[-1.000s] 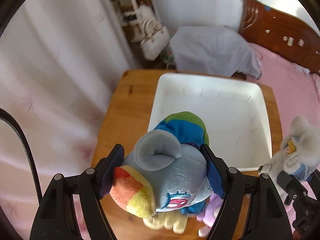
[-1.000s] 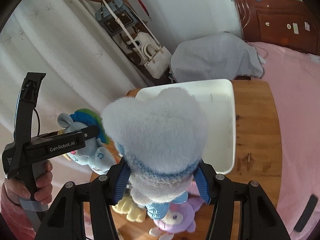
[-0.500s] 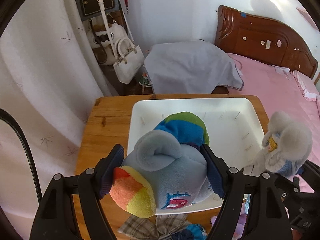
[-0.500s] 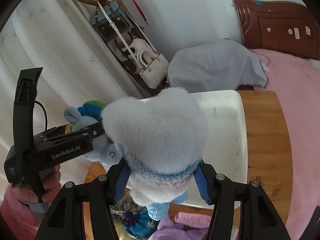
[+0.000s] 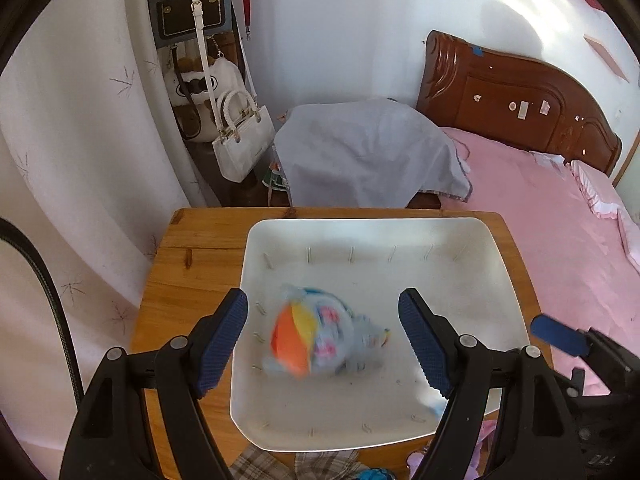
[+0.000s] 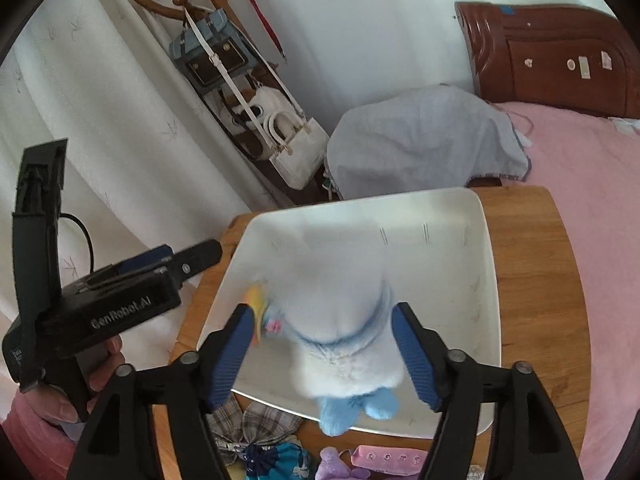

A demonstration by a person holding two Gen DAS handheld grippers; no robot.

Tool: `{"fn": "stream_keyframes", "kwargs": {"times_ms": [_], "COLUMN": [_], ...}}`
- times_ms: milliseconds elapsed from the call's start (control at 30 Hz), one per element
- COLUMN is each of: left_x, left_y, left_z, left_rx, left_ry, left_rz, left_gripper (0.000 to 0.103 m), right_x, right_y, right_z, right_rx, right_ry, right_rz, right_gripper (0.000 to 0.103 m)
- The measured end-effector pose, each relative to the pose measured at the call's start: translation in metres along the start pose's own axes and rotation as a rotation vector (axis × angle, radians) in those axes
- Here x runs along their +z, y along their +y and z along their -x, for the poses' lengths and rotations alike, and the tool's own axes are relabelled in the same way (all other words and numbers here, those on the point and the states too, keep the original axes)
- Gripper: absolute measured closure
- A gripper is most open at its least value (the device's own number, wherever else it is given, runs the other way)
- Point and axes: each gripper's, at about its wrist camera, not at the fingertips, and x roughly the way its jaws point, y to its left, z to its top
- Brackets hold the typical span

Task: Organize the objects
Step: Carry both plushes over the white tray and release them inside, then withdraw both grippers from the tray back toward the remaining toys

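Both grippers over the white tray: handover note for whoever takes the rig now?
Left gripper: open, empty; the rainbow pony plush shows blurred inside the white tray.
Right gripper: fingers have just been opening; the white fluffy plush sits between them, no longer pinched, over the tray.
Done: pony in tray.
Left: confirm the white plush lands in, then sort the plaid bow, purple plush and pink item at the table's near edge.

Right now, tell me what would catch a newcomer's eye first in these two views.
The blurred rainbow plush pony lies in the white tray on the wooden table, below the left gripper, whose jaws stand open and clear of it. Next is the fluffy white-and-blue plush, also blurred over the tray, between the right gripper jaws, which have just been opening. Behind are a pink bed and hanging handbags.
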Motion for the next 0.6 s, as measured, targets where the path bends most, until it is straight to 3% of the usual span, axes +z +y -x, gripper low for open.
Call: {"fn": "stream_keyframes", "kwargs": {"times_ms": [67,367,600], "left_x": [-0.001,0.000,-0.008], "left_y": [0.000,0.004,0.001], "left_z": [0.003,0.036,0.079], "left_rx": [-0.001,-0.026,0.018], "left_ry": [-0.009,-0.050,-0.103], "left_rz": [0.007,0.106,0.148], "left_gripper": [0.022,0.022,0.022], "right_x": [0.001,0.005,0.003], "right_y": [0.002,0.009,0.013], "right_z": [0.005,0.045,0.084], "right_rx": [0.003,0.036,0.032], "right_ry": [-0.023,-0.119,-0.189], "right_rz": [0.006,0.004,-0.005], "right_gripper": [0.022,0.020,0.013]}}
